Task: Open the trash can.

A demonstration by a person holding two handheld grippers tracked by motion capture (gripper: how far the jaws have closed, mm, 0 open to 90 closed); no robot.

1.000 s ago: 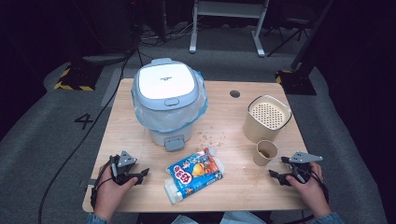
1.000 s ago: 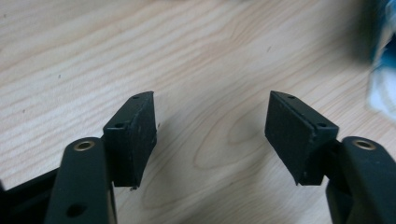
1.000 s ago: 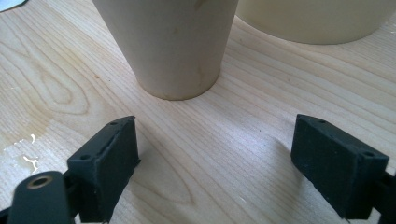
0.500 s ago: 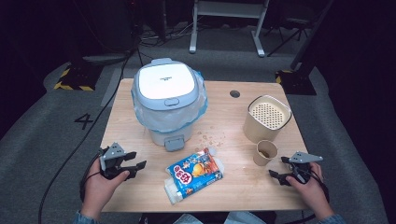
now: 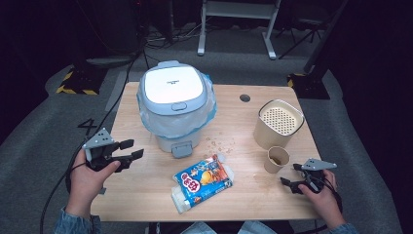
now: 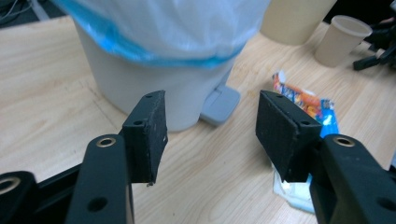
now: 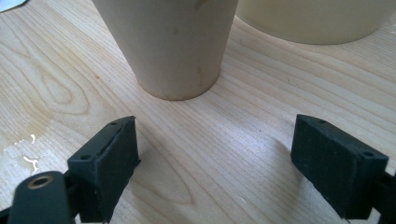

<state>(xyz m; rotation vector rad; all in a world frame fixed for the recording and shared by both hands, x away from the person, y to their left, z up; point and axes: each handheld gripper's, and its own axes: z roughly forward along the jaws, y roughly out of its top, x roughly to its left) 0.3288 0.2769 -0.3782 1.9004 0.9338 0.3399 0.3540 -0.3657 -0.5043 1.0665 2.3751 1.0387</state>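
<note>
One desk (image 5: 146, 195), centre frame. One lidded bin (image 5: 174, 107) upper middle, one canister (image 5: 277, 123) right, one snack bag (image 5: 203, 181) bottom centre, one paper cup (image 5: 277, 159) lower right. Your two grippers: left gripper (image 5: 130, 155) jaws apart, just been closing, empty; right gripper (image 5: 288, 179) jaws apart beside the cup.

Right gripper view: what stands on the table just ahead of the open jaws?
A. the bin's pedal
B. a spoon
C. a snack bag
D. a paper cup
D: in the right gripper view a tan paper cup stands upright on the wooden table just beyond the right gripper, whose jaws are spread with nothing between them.
</note>
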